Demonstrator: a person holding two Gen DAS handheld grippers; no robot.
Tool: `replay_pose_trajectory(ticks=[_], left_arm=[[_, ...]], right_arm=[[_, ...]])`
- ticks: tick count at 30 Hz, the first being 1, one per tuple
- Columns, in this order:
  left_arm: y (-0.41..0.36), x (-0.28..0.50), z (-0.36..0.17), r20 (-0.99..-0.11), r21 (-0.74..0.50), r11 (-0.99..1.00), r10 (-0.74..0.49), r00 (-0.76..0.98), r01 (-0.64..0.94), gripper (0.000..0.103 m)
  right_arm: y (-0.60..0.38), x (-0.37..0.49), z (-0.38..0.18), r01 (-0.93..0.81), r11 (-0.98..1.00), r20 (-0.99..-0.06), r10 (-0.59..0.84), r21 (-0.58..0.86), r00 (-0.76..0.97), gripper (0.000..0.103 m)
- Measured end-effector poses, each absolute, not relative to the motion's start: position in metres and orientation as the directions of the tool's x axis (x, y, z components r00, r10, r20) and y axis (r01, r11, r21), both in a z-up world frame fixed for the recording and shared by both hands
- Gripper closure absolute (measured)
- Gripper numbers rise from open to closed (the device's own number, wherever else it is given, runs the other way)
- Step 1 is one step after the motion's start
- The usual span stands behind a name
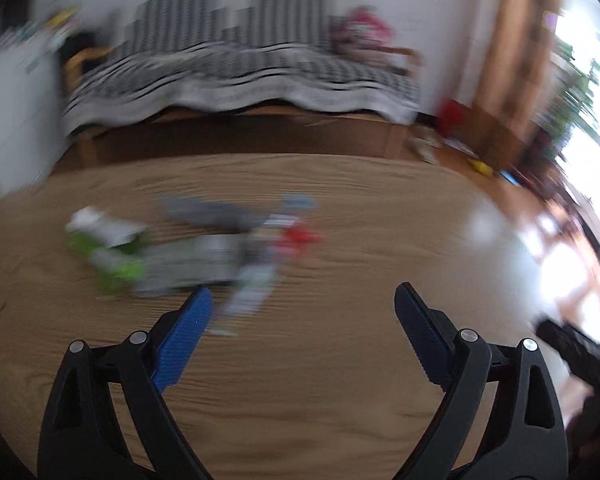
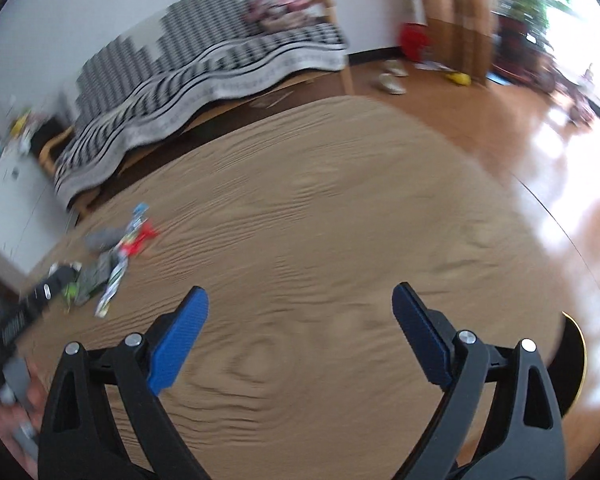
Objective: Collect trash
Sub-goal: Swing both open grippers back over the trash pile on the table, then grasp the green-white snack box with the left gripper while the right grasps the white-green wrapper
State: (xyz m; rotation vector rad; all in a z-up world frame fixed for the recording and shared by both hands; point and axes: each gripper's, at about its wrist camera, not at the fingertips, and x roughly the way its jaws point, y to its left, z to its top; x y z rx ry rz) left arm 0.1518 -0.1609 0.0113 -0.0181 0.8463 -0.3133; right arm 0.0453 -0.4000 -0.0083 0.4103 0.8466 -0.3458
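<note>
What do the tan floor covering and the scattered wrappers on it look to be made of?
Tan floor covering: soft woven or piled textile, matte, with rippled ridges; likely a rug. Scattered wrappers: probably thin plastic or foil film, printed green, grey and red, lying flat and crumpled; blur leaves this open. Beyond the rug, the floor looks like glossy wood or laminate, reflecting window light.

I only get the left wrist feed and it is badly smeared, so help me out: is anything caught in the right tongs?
Observer: No. The right tongs are open over bare rug.
Operator: Where does the trash lie from that side?
Observer: The wrapper pile lies far to their left, near a white cabinet.
Operator: Anything on the floor past the rug?
Observer: A pair of pale shoes lies by the bed corner, sharper in the right wrist view.
</note>
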Motion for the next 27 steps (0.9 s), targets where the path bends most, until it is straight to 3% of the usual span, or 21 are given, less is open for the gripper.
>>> replay_pose_trajectory(ticks=[4,9,15,21,23,24,25,27], left_arm=[[-0.084,0.202,-0.001,-0.762,-0.205,0.977,-0.197,0.617,0.059,0.013],[-0.028,0.243,-0.027,-0.792,-0.267,0.96,-0.169,0.586,-0.083,0.013],[-0.014,0.274,-0.048,-0.807,-0.309,0.941,-0.182,0.561,-0.138,0.013],[-0.025,0.288,-0.06,-0.818,-0.273,0.95,-0.147,0.555,-0.149,0.014],[-0.024,0.291,-0.061,-0.811,-0.277,0.951,-0.156,0.564,-0.137,0.03],[-0.026,0.291,-0.059,-0.81,-0.269,0.955,-0.155,0.565,-0.124,0.051],[-0.027,0.291,-0.057,-0.807,-0.27,0.958,-0.167,0.566,-0.102,0.066],[-0.024,0.288,-0.051,-0.792,-0.297,0.951,-0.196,0.578,-0.085,0.085]], right_arm=[[-0.359,0.083,-0.018,0.379,0.907,-0.787,-0.096,0.183,0.61,0.013],[-0.328,0.116,-0.03,0.317,0.935,-0.798,-0.07,0.156,0.599,0.013],[-0.302,0.137,-0.044,0.267,0.953,-0.81,-0.04,0.146,0.586,0.013],[-0.278,0.154,-0.055,0.214,0.96,-0.81,0.021,0.18,0.587,0.013],[-0.269,0.161,-0.057,0.188,0.959,-0.803,0.062,0.213,0.593,0.013],[-0.267,0.163,-0.058,0.18,0.957,-0.801,0.078,0.227,0.594,0.013],[-0.264,0.166,-0.059,0.169,0.953,-0.796,0.103,0.251,0.597,0.013],[-0.257,0.173,-0.061,0.158,0.947,-0.79,0.135,0.281,0.598,0.013]])
